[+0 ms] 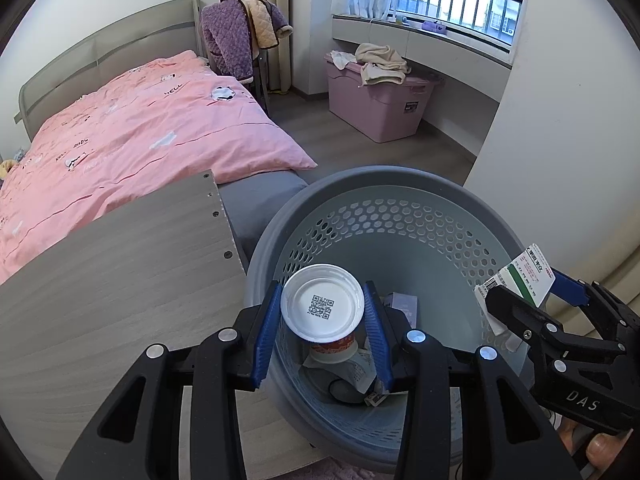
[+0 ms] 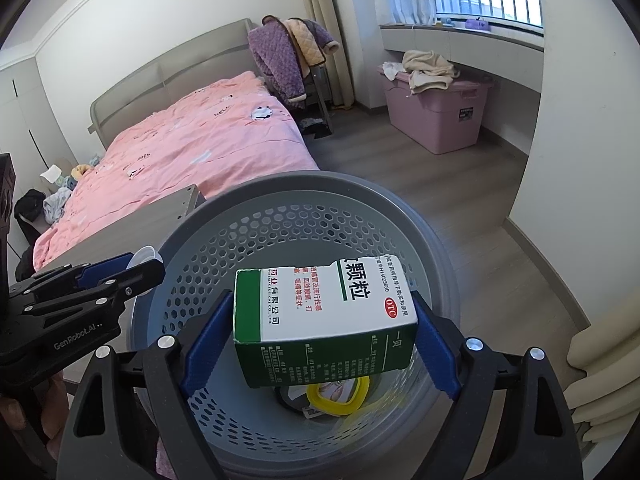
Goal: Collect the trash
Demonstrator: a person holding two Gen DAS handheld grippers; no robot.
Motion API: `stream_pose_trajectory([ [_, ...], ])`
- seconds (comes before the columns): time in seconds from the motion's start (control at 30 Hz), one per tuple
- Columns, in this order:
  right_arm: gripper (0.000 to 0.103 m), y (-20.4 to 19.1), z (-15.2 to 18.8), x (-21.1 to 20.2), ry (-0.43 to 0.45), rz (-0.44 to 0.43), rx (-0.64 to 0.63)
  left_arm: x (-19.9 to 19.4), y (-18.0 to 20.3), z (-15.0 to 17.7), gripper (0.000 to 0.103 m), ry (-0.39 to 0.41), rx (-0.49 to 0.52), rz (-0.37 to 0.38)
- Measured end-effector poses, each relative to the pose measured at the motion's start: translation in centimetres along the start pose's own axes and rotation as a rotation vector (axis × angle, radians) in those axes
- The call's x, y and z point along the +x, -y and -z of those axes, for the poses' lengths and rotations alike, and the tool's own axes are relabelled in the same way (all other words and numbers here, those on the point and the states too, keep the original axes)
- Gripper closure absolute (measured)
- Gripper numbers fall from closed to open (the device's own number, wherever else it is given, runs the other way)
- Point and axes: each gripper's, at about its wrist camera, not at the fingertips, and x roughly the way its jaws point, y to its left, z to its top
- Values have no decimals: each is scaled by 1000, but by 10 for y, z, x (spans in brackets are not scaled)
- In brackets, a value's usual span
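Release is my step: with left gripper jaws pinching the cup and right gripper jaws pinching the medicine box above the bin, I spread each over center, not the 9 o'clock rim.

Pink-quilted bed, purple jacket on chair, pink storage box

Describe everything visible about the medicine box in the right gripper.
The medicine box is white and green cardboard with Chinese print, a red OTC mark and a torn-open top edge. It is held tilted between the blue fingers of the right gripper, above the grey perforated basket, which already holds other trash.
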Motion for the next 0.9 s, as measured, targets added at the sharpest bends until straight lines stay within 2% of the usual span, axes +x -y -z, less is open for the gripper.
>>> stream_pose_trajectory([
  [0.23, 19, 1, 1, 0, 4, 1, -1, 0, -1, -2, 63, 9, -7, -1],
  [0.37, 15, 3, -3, -1, 10, 2, 12, -3, -2, -2, 47, 12, -8, 2],
  [0.53, 9, 6, -4, -5, 25, 6, 23, -7, -3, -2, 40, 19, -10, -8],
  [0.9, 9, 8, -3, -6, 24, -3, 27, -9, 0, -1, 35, 23, -3, -26],
])
